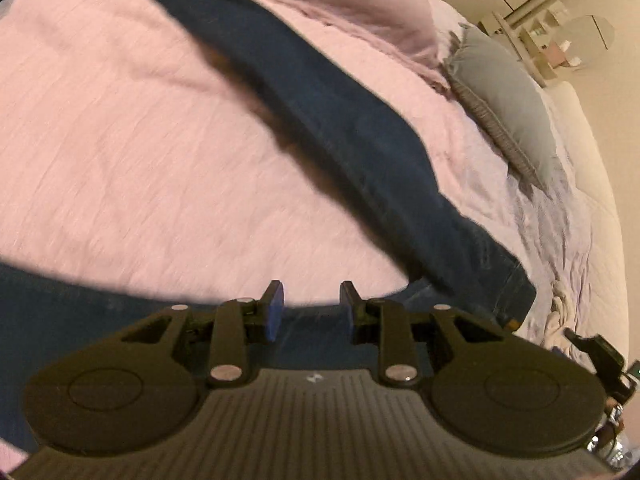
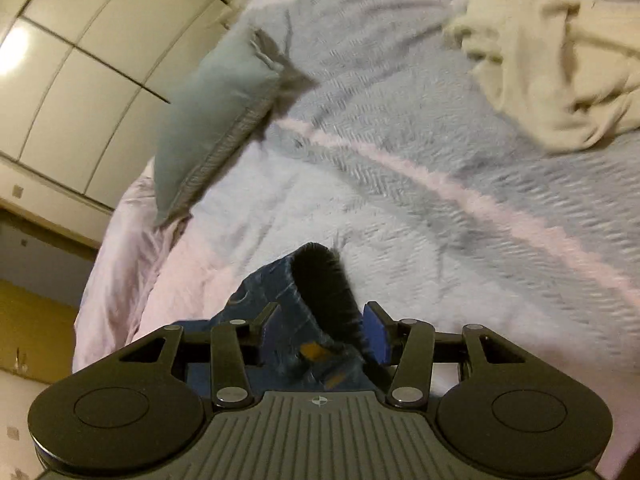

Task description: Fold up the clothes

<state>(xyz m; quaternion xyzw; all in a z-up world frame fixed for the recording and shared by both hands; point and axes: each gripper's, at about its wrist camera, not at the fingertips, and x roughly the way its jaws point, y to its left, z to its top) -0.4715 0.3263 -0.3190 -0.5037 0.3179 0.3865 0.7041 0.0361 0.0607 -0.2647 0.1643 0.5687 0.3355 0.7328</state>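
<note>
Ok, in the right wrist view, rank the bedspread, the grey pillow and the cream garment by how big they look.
1. Bedspread
2. and 3. Pillow and cream garment: they look about alike, and the garment runs off the frame, so I won't rank them.

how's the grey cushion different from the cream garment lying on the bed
The grey cushion is a plump, smooth shape with a stitched edge trim; the cream garment is a crumpled, shapeless heap of folds. The cushion sits at the edge of the bed, by the wardrobe side, while the garment lies further in on the bedspread. The cushion is muted blue-grey, the garment pale cream. Both are soft fabric things resting on the bed, untouched by either hand-held gripper.
</note>
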